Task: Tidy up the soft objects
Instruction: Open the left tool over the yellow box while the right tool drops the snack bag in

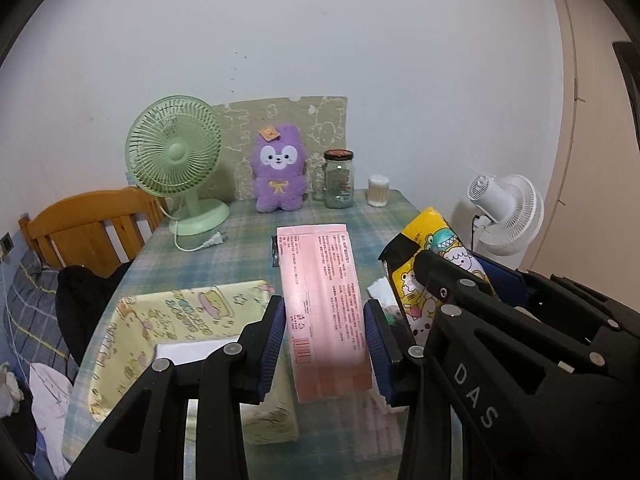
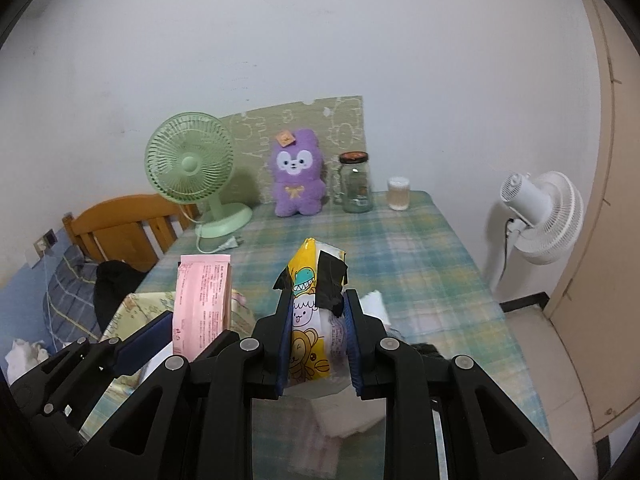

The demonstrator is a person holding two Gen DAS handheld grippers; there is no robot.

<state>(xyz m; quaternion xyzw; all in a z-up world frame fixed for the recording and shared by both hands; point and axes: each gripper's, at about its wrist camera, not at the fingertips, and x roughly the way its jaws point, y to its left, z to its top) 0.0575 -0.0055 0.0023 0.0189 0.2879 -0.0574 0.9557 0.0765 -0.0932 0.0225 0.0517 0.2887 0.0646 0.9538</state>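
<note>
Left gripper (image 1: 324,344) clamped on pink printed packet (image 1: 324,300), right gripper (image 2: 318,344) on yellow cartoon tissue pack (image 2: 310,320) — yellow patterned fabric box (image 1: 120,320) below-left, partly hidden.

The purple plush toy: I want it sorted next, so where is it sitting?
The purple plush toy stands upright at the table's far edge, against the patterned board, between the green fan and the glass jar in both views.

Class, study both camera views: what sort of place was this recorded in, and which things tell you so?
Probably a bedroom or small living room at home: a table with a plaid cloth against the wall, a purple plush toy and green desk fan on it, bedding beside it.
</note>
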